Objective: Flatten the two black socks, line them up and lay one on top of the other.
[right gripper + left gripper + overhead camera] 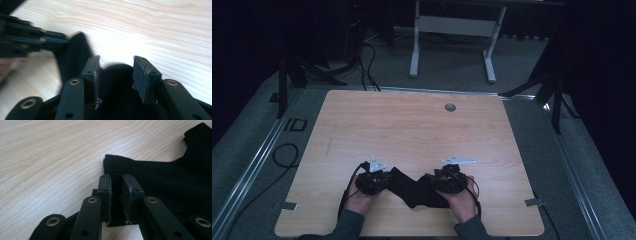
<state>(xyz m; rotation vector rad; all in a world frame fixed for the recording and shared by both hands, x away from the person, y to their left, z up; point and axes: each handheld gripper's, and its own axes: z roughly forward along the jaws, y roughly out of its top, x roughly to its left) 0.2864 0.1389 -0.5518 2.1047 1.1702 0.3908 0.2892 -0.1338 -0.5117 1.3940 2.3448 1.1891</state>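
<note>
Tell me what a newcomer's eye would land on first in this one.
A black cloth lies crumpled near the front edge of the pale wooden table, stretched between two hand-held grippers. In the left gripper view, the left gripper has its jaws closed on the cloth's ribbed edge. In the blurred right gripper view, the right gripper stands open, with the cloth lying loose between its pads.

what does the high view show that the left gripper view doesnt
The high view takes in the whole wooden table, the grommet hole near its far edge, both hands with the left gripper and right gripper, and the white desk frame on the floor beyond. The left gripper view gives the close detail: the ribbed knit of the black cloth and its edge pinched between the closed-in jaws. Both show the black cloth on the light wood.
</note>
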